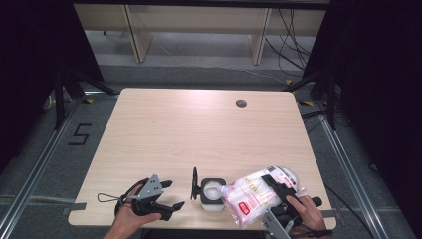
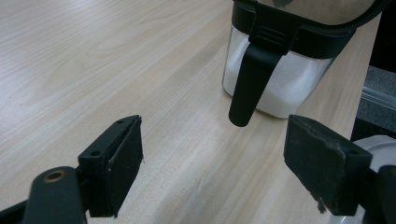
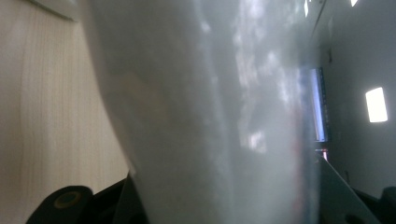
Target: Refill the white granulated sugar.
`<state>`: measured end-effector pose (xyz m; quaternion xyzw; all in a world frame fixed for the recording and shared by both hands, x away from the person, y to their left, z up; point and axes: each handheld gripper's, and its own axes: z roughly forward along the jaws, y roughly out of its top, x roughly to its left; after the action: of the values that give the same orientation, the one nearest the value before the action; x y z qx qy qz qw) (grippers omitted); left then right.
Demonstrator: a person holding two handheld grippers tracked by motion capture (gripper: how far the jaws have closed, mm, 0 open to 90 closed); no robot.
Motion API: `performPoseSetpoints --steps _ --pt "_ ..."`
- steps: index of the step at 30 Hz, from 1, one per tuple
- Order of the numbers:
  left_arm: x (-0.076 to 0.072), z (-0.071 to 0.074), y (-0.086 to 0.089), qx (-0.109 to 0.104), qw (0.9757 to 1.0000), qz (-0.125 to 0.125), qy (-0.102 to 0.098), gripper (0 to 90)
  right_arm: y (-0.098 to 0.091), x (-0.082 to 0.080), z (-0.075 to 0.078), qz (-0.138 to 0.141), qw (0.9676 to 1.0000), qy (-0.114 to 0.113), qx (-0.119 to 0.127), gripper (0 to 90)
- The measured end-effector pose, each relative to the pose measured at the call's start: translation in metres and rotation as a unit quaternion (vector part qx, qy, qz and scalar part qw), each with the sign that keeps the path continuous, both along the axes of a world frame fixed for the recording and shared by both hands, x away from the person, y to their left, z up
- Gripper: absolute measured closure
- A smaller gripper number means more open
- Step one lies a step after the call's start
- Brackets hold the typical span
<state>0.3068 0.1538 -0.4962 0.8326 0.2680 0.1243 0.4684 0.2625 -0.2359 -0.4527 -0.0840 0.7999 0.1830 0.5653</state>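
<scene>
the right gripper (image 1: 276, 191) is clamping its fingers on a plastic bag (image 1: 254, 195), tipping its mouth over the open container (image 1: 213, 194) near the worktop (image 1: 199, 129) front edge. container appearing partly filled already; pouring seemingly under way. left gripper (image 1: 169, 195) is idling beside it, fingers wide, empty.

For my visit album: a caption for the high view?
Right gripper tilts a clear plastic bag over an open black-rimmed container.

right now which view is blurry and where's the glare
Right gripper view: the clear plastic bag of white grains sits too close, a soft blur with light patches. Left gripper view: the clear container with black rim is sharp. High view: glare on the pale wooden table at its far edge.
</scene>
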Motion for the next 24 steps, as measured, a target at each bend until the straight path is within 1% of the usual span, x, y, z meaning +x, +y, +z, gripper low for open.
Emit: performPoseSetpoints --steps 1,2,3,4,5,6,7,8,9,10,11,12,13,14,15,16,17,18,19,20,21,22,23,24 --pt "0.0 0.0 0.0 0.001 1.0 -0.003 -0.002 19.3 -0.001 0.0 -0.001 -0.002 0.9999 0.007 0.013 63.1" --pt "0.001 0.0 0.0 0.003 0.9999 -0.012 -0.008 19.3 0.0 0.002 0.001 0.007 1.0 0.002 0.004 63.2" --pt "0.001 0.0 0.0 0.002 0.9999 -0.01 -0.007 19.3 -0.001 0.002 -0.001 0.002 0.9997 0.012 0.021 63.2" --pt "0.001 0.001 0.0 0.004 0.9999 -0.013 -0.006 19.3 -0.001 0.003 -0.003 0.0 0.9993 0.025 0.029 63.2" --pt "0.001 0.001 0.0 0.003 0.9999 -0.012 -0.005 19.3 -0.001 0.004 -0.001 0.006 0.9994 0.029 0.019 63.3" --pt "0.0 0.001 0.0 0.002 0.9999 -0.01 -0.001 19.3 -0.001 0.003 -0.002 0.001 0.999 0.026 0.036 63.3" --pt "-0.001 0.0 0.0 -0.003 1.0 -0.002 0.003 19.3 -0.002 0.003 -0.004 -0.003 0.9978 0.038 0.054 63.3" --pt "0.0 0.001 0.0 -0.002 1.0 -0.004 0.001 19.3 -0.002 0.005 -0.002 0.0 0.9981 0.041 0.046 63.4" --pt "-0.001 0.0 -0.001 -0.01 0.9999 0.0 0.004 19.3 -0.003 0.005 -0.003 -0.006 0.9968 0.047 0.065 63.4" --pt "0.0 0.0 -0.001 -0.006 1.0 -0.003 0.001 19.3 -0.004 0.005 -0.003 -0.009 0.9961 0.05 0.071 63.5" --pt "-0.001 0.0 0.0 -0.002 1.0 -0.002 0.003 19.3 -0.005 0.007 -0.001 0.0 0.9969 0.045 0.064 63.6" --pt "0.0 0.001 0.0 0.001 1.0 -0.008 0.002 19.3 -0.006 0.007 -0.003 -0.004 0.9955 0.051 0.08 63.6" --pt "0.0 0.001 0.0 0.001 1.0 -0.008 0.002 19.3 -0.006 0.007 -0.003 -0.004 0.9955 0.051 0.08 63.6" --pt "0.001 0.001 0.0 0.005 0.9999 -0.011 -0.003 19.3 -0.008 0.009 -0.001 -0.005 0.9946 0.061 0.084 63.8" --pt "0.001 0.002 0.0 0.007 0.9999 -0.013 -0.002 19.3 -0.009 0.012 -0.002 -0.002 0.994 0.062 0.09 63.8" --pt "0.0 0.001 -0.001 -0.001 0.9999 -0.01 0.0 19.3 -0.01 0.011 -0.003 -0.013 0.9909 0.079 0.109 63.9" --pt "-0.001 0.001 -0.001 0.002 1.0 -0.005 0.006 19.3 -0.011 0.013 -0.004 -0.011 0.9899 0.079 0.117 63.9" --pt "0.0 0.001 0.0 0.007 0.9999 -0.008 -0.002 19.3 -0.013 0.015 -0.002 -0.008 0.9903 0.079 0.114 64.0" --pt "0.001 0.0 0.0 -0.001 0.9999 -0.01 -0.006 19.3 -0.014 0.015 -0.004 -0.016 0.986 0.094 0.136 64.0" --pt "0.001 0.001 0.0 0.004 0.9999 -0.012 -0.005 19.3 -0.017 0.018 -0.002 -0.011 0.9861 0.092 0.138 64.1" --pt "0.0 0.001 0.0 0.001 1.0 -0.008 0.003 19.3 -0.019 0.02 -0.003 -0.015 0.9816 0.105 0.159 64.2" --pt "0.0 0.001 -0.001 0.004 1.0 -0.005 0.001 19.3 -0.021 0.022 -0.003 -0.015 0.9787 0.11 0.172 64.4" --pt "-0.001 0.001 -0.001 0.001 1.0 -0.004 0.001 19.3 -0.024 0.023 -0.003 -0.017 0.9752 0.117 0.187 64.6" --pt "0.0 0.001 -0.001 0.005 1.0 -0.005 0.0 19.4 -0.026 0.025 -0.003 -0.019 0.9707 0.128 0.203 64.8"
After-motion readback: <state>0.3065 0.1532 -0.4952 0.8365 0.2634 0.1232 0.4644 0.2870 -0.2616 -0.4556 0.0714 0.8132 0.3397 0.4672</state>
